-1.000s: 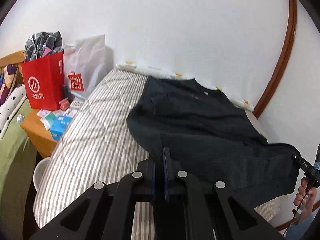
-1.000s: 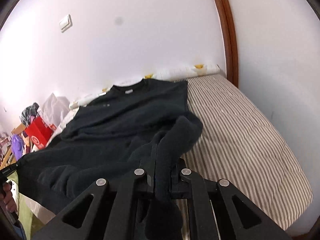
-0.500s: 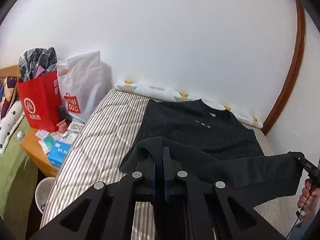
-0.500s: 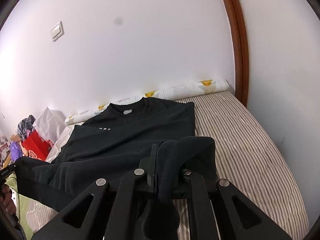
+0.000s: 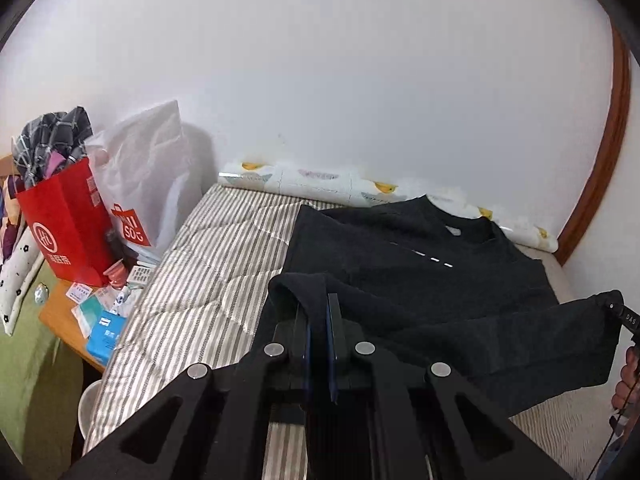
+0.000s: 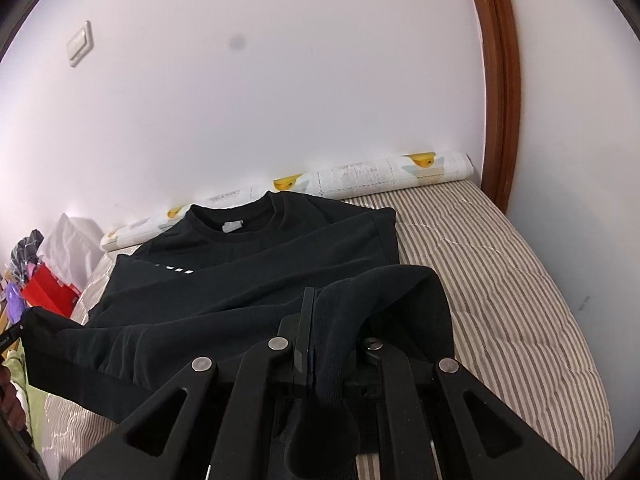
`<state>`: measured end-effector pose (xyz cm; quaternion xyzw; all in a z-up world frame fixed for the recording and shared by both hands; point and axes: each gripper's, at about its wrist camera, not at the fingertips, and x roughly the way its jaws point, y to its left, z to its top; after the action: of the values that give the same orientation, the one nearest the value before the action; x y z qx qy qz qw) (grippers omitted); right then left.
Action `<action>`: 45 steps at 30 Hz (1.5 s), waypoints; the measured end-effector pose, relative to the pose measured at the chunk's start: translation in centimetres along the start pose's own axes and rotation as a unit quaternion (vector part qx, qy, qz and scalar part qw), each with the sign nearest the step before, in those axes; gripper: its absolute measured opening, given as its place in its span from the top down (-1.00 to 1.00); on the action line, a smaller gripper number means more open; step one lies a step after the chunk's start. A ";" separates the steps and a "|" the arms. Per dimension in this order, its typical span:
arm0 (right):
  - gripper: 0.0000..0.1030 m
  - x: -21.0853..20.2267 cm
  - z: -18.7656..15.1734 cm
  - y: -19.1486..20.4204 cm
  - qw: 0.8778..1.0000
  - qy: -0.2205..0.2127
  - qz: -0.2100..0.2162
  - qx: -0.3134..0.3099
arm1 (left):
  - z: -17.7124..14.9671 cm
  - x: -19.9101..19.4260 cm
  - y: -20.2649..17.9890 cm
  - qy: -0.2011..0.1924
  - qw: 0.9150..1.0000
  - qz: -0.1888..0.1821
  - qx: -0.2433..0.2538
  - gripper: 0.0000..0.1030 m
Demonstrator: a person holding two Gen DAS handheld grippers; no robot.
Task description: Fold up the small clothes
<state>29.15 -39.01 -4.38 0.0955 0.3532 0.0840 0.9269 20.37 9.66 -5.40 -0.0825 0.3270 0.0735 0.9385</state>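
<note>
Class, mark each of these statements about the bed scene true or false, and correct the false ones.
1. Both grippers are clamped on the black sweatshirt. True: the left gripper and the right gripper each pinch its cloth.
2. The sweatshirt's collar points toward the wall. True.
3. The mattress has a plain blue cover. False: it is striped grey and white.
4. A red paper bag stands beside the bed. True.
5. The sweatshirt's lower edge lies flat on the mattress. False: it is lifted, stretched between the grippers.
</note>
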 end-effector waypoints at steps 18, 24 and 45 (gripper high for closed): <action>0.86 10.2 0.6 -1.2 0.998 0.052 -0.041 0.014 | 1.2 8.0 0.3 0.052 0.999 0.009 -0.003 0.86; 0.80 10.8 0.6 -1.1 0.996 0.076 -0.050 0.003 | 1.5 8.8 0.4 0.063 0.998 0.000 -0.009 0.84; 0.08 1.7 -5.6 -6.3 0.993 0.088 -0.080 0.015 | -5.0 3.5 8.5 0.112 0.990 -0.050 -0.068 0.14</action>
<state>27.21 -44.08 -11.03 0.0737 0.4410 0.0125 0.8944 18.43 17.23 -12.34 -0.1697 0.4200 0.0387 0.8907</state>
